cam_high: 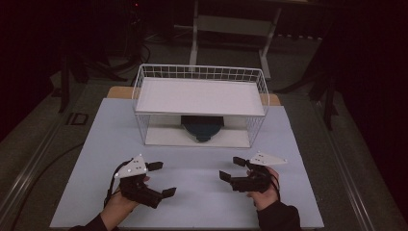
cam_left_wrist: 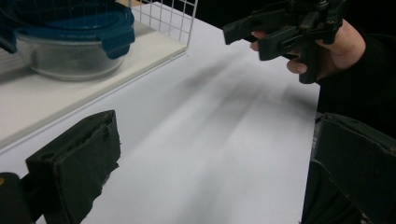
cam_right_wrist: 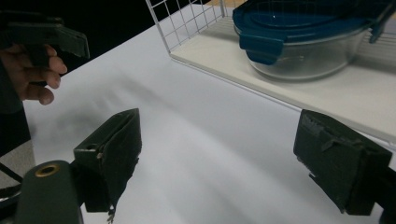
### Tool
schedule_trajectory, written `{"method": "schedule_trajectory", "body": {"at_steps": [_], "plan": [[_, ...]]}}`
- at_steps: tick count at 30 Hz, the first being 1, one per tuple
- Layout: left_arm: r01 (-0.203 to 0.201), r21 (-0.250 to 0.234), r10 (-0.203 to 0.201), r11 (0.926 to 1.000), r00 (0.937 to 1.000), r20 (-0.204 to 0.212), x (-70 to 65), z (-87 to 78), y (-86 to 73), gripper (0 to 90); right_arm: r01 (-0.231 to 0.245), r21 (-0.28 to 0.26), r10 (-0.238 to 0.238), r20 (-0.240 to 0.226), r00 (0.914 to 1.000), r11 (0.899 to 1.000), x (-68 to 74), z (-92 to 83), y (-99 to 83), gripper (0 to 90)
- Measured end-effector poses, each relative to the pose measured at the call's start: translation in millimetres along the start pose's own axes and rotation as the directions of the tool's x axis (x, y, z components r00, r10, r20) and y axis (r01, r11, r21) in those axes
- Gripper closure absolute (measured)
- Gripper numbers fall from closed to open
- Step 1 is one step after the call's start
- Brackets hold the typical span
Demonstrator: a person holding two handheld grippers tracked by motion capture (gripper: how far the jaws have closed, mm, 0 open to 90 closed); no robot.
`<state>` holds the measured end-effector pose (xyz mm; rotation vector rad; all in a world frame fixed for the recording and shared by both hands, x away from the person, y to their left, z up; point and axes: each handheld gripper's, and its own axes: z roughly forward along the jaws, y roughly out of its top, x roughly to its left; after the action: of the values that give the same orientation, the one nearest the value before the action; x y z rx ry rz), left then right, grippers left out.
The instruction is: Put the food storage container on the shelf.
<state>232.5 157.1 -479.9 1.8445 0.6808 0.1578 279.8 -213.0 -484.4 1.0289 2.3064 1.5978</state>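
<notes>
Left gripper (cam_high: 160,179) nearest camera, low over white table (cam_high: 202,202), jaws spread wide, nothing between them. Right gripper (cam_high: 232,168) opposite, jaws facing left gripper, also gaping and empty. Bare table between the two. Glass container with blue lid (cam_high: 202,127) ahead of both grippers, well apart from each, on lower floor of white wire rack (cam_high: 144,110), under its white shelf (cam_high: 199,96). From right gripper view, container (cam_right_wrist: 303,39) ahead, off to right jaw's side.

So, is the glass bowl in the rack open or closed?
Closed. The blue lid sits flat on the glass bowl, and a clip is folded down over its rim.
</notes>
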Motion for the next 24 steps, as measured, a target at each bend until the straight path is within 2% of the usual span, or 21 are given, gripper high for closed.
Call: {"method": "schedule_trajectory", "body": {"at_steps": [4, 8, 12, 17, 19, 24], "plan": [[0.008, 0.004, -0.008, 1.0, 1.0, 0.004, 0.5, 1.1, -5.2, 0.4, -0.009, 0.009, 0.009, 0.011, 0.9999, 1.0, -2.3, -8.1, -9.7, 15.1], [0.005, 0.004, -0.005, 1.0, 1.0, -0.003, 1.1, 0.8, -7.0, 0.4, 0.006, 0.017, -0.006, 0.028, 0.9996, 1.0, -3.2, -16.2, -16.3, 15.1], [0.012, 0.002, -0.012, 0.9999, 0.9999, -0.009, 3.8, 1.3, -10.0, 0.4, 0.007, 0.005, -0.007, 0.043, 0.999, 1.0, -6.4, -24.1, -22.1, 15.1], [0.018, 0.012, -0.018, 0.9998, 0.9997, -0.014, 6.1, 3.6, -13.3, 0.4, 0.025, 0.038, -0.027, 0.071, 0.9971, 0.999, -10.2, -26.0, -30.0, 15.1], [0.018, 0.01, -0.018, 0.9998, 0.9997, -0.014, 6.0, 4.5, -14.1, 0.4, 0.011, 0.038, -0.013, 0.066, 0.9977, 0.999, -11.7, -26.5, -32.1, 15.1], [0.005, 0.015, -0.005, 0.9999, 0.9998, -0.02, 4.7, 5.5, -15.4, 0.4, 0.02, 0.042, -0.023, 0.067, 0.9975, 0.999, -11.6, -25.4, -32.7, 15.1]]}}
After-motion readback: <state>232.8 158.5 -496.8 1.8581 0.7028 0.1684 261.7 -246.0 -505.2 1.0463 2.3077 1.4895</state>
